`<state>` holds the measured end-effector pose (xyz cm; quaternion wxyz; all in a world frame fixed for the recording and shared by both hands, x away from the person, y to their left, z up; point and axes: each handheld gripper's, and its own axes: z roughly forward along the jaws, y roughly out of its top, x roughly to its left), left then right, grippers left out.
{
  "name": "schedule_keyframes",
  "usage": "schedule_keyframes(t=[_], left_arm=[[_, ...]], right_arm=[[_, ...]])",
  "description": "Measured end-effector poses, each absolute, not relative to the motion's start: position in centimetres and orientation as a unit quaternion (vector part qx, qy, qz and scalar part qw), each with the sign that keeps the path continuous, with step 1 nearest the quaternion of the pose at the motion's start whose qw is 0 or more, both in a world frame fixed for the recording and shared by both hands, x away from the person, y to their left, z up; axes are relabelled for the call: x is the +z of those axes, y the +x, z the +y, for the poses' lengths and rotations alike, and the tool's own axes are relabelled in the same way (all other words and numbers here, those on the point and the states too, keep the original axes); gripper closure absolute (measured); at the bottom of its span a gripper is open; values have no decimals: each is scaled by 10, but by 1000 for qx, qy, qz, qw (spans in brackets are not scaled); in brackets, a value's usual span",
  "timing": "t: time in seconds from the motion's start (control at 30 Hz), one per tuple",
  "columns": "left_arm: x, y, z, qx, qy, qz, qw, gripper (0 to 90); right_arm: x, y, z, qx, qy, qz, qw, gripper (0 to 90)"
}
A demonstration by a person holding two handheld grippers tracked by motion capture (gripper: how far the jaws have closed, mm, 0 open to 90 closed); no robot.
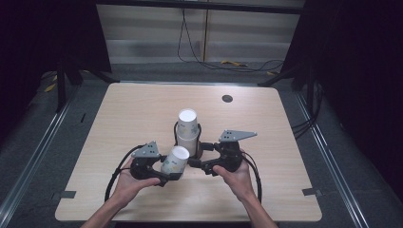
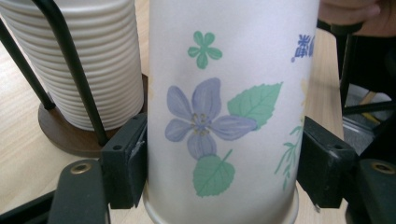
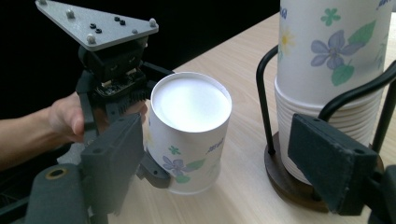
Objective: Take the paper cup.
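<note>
While my left gripper point(image 1: 167, 176) clamps a flowered white paper cup point(image 1: 175, 161), my right gripper point(image 1: 202, 164) gapes empty.
Squeezing harder could crumple its thin wall.

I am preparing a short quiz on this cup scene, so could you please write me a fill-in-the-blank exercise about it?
1. The left gripper is shut on a single paper ____.
2. The flower printed largest on the held cup has petals of the colour ____.
3. The stack of cups stands in a black wire holder on a round ____ base.
4. The jaws of the right gripper are ____, with nothing held between them.

Missing words: cup; purple; wooden; open
</note>
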<state>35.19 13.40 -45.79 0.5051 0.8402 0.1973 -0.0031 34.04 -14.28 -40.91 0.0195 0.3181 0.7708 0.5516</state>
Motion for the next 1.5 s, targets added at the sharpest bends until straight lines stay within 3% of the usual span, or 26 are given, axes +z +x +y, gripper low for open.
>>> schedule_keyframes(t=[0.7,1.5], left_arm=[[-442,359,139,16,873,177,453,279],[-436,368,114,21,911,127,391,282]], right_arm=[[-415,345,-148,497,319,807,19,144],[-419,343,-139,439,285,852,13,209]])
